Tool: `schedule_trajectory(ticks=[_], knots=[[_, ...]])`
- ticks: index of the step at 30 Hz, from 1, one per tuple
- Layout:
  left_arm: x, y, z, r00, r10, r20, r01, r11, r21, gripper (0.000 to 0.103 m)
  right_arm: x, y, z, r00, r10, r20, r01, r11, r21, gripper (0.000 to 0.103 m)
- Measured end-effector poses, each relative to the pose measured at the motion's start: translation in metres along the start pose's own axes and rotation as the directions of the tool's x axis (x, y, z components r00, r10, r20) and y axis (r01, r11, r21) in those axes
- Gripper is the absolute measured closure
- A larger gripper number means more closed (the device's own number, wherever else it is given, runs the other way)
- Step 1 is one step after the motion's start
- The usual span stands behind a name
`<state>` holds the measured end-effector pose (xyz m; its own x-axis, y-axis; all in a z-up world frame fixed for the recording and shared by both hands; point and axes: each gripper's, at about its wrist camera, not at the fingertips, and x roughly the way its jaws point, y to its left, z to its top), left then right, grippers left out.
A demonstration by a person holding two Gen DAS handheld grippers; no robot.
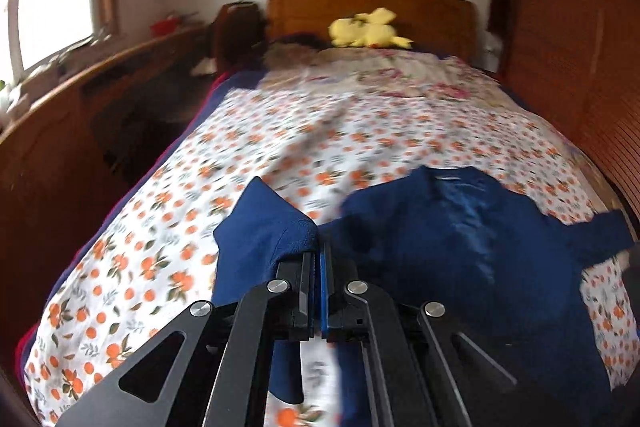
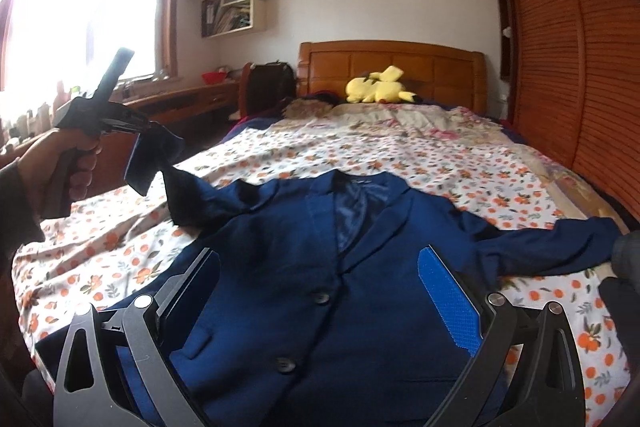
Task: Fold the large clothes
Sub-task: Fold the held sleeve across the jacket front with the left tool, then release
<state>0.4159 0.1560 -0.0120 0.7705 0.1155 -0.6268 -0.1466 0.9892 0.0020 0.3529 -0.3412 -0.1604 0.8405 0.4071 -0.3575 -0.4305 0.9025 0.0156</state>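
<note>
Navy blazer (image 2: 304,267) lies face-up, buttoned, on the orange-print bedspread (image 2: 400,155) — collar toward the headboard (image 2: 392,67). Your left gripper (image 1: 316,255) is clamped on one sleeve cuff (image 1: 276,227), lifted clear of the bed; the other sleeve (image 2: 560,235) lies spread out flat. Your right gripper (image 2: 320,291) hovers over the front w/ fingers apart, holding nothing. Step in hand, prob.: first sleeve fold. Next move calls for carrying that cuff across the chest & laying it flat — w/o dragging the body askew.
</note>
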Motion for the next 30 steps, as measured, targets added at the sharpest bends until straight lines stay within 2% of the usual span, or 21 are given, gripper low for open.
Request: schedule_trajectory(ticks=[5,13,17,27,30], knots=[[-0.017,-0.053,-0.003,0.999,-0.049,0.009,0.049,0.996,0.071,0.102,-0.012,-0.023,-0.001,0.999,-0.036,0.012,0.035,0.999,0.029,0.007],[-0.035,-0.115,-0.045,0.992,-0.127,-0.006,0.126,0.977,0.174,0.102,-0.024,-0.045,0.001,0.998,-0.059,0.026,0.057,0.996,0.070,0.007],[-0.040,-0.130,-0.075,0.985,-0.168,-0.029,0.170,0.967,0.188,0.102,-0.028,-0.052,0.004,0.997,-0.067,0.036,0.064,0.994,0.085,0.007],[-0.026,-0.128,-0.146,0.973,-0.217,-0.076,0.227,0.961,0.156,0.098,-0.018,-0.049,-0.001,0.997,-0.079,0.011,0.078,0.994,0.073,0.007],[-0.023,-0.120,-0.165,0.964,-0.251,-0.088,0.261,0.958,0.120,0.078,-0.013,-0.046,-0.002,0.997,-0.079,0.002,0.079,0.995,0.066,0.007]])
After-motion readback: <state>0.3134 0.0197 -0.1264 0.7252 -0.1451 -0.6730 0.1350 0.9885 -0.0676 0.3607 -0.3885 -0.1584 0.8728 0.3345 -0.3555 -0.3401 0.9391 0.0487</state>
